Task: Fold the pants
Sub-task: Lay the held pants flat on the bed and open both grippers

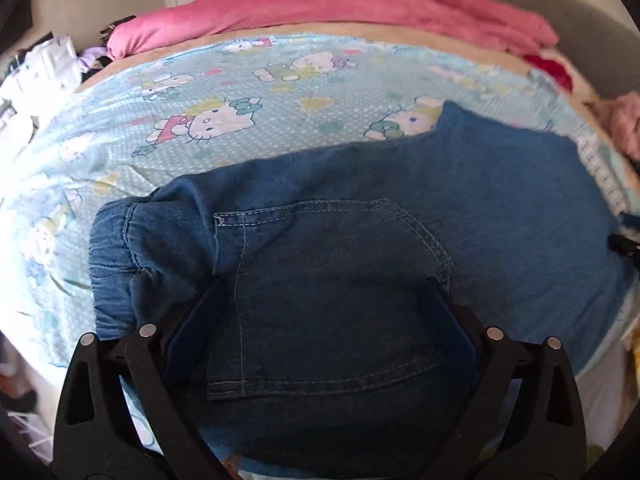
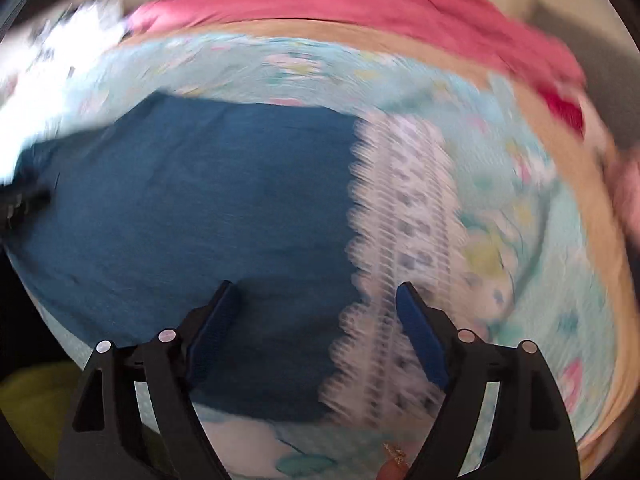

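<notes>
Blue denim pants (image 1: 360, 208) lie flat across a light blue cartoon-print sheet (image 1: 180, 92) on a bed. Their elastic waistband (image 1: 114, 264) is at the left, and a back pocket (image 1: 332, 280) faces up. My left gripper (image 1: 326, 284) hovers over that pocket with its jaws wide open and nothing pinched between them. In the blurred right wrist view the pants (image 2: 192, 200) end in a white lace hem (image 2: 400, 240). There my right gripper (image 2: 318, 294) stands open above the leg end, straddling denim and lace without gripping either.
A pink blanket (image 1: 340, 4) is bunched along the far side of the bed. Grey upholstery (image 1: 568, 20) rises at the back right. Cluttered white items (image 1: 44, 68) sit off the bed at the left, and a yellow-green object (image 2: 36, 404) lies below the bed's near edge.
</notes>
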